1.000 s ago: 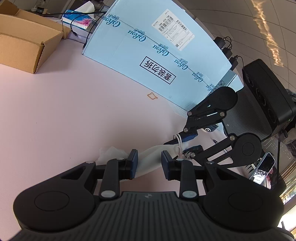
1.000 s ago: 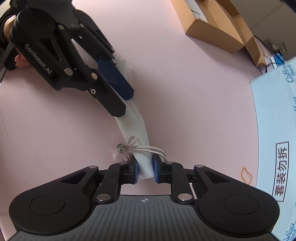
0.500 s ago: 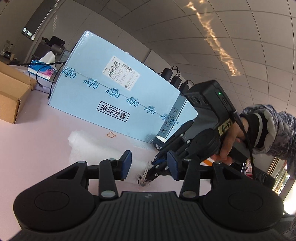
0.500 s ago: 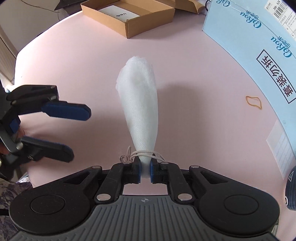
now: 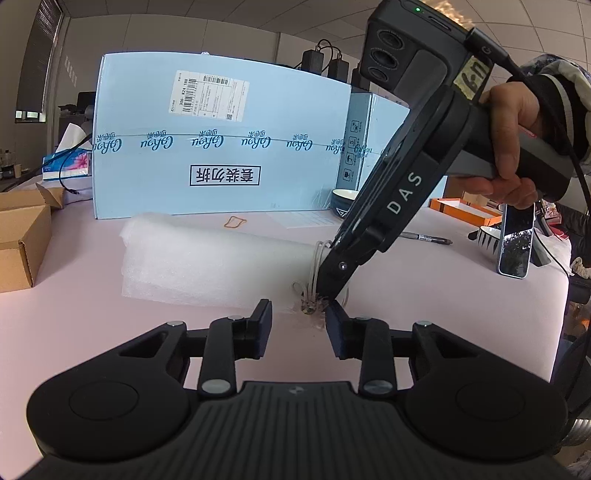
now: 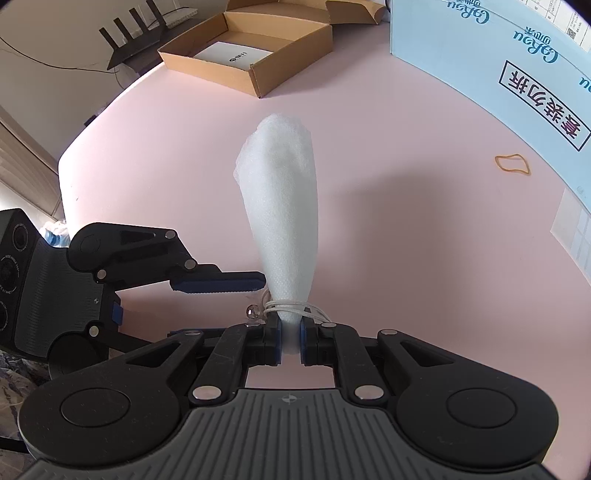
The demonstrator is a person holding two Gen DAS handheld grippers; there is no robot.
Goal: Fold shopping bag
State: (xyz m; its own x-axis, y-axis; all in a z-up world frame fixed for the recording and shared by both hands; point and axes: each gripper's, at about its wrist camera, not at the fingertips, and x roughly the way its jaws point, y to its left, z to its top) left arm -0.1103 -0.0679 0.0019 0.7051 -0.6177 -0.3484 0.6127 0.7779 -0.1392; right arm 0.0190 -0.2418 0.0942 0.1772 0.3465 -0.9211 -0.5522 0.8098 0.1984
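Left view: the left gripper (image 5: 298, 321), jaws closing on nothing, sits just beside the cord (image 5: 314, 291) of the bag (image 5: 207, 266) lying on the table (image 5: 92, 325).

Right view: the right gripper (image 6: 291, 338) pinches the bag's (image 6: 284, 206) tied neck. The bag looks rolled and bound; next, probably tucking the cord.

Beyond the tool on the pink worktop (image 5: 92, 314): big blue carton (image 5: 221, 147), rubber band (image 5: 235, 222), open cardboard box (image 6: 247, 55). Off right: marker pen (image 5: 424, 238), phone (image 5: 515, 243), orange box (image 5: 465, 212).

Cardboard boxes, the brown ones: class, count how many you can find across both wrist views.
2 visible. An open shallow brown box sits at the far end of the pink table; another brown box lies behind it, cut by the frame. More may be hidden.
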